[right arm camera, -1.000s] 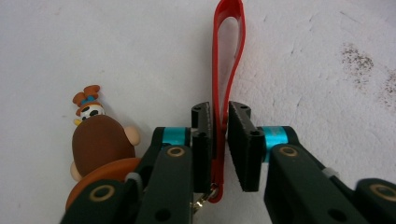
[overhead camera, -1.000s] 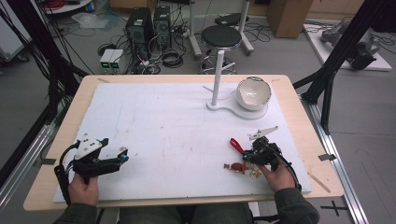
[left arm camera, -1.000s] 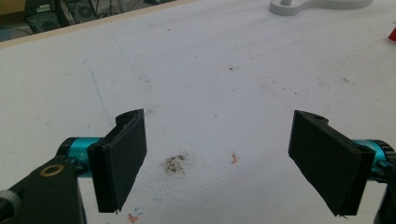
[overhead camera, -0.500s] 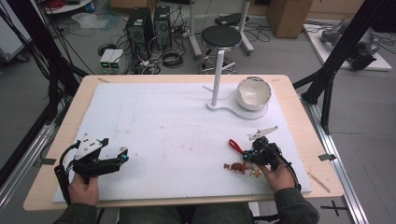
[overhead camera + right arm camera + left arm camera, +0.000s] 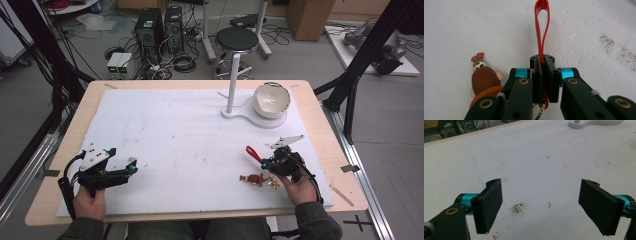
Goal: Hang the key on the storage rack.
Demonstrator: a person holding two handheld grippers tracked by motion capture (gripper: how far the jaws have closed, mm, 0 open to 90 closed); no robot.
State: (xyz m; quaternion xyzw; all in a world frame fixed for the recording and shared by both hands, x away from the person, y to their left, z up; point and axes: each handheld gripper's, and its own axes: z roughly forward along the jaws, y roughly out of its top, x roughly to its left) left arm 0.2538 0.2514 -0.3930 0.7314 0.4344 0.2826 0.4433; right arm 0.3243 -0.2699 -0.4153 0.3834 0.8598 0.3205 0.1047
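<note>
My right gripper [image 5: 268, 161] rests low over the white mat [image 5: 190, 135] at the right front, shut on a red strap loop [image 5: 252, 153]. In the right gripper view the red strap loop [image 5: 541, 27] sticks out past the pressed-together jaws of my right gripper [image 5: 544, 62]. A brown cartoon figure charm [image 5: 485, 77] lies on the mat to the left, and a gold key ring [image 5: 539, 110] peeks out below the jaws. The charm [image 5: 256, 179] lies beside the hand in the high view. My left gripper [image 5: 131, 166] hovers at the left front, open, with nothing between its pads [image 5: 489, 205].
A white bowl [image 5: 271, 99] sits on a white stand with an upright post [image 5: 231, 90] at the back right of the mat. A stained patch [image 5: 517, 207] marks the mat between the left jaws. The wooden table edge [image 5: 345, 195] runs just right of my right hand.
</note>
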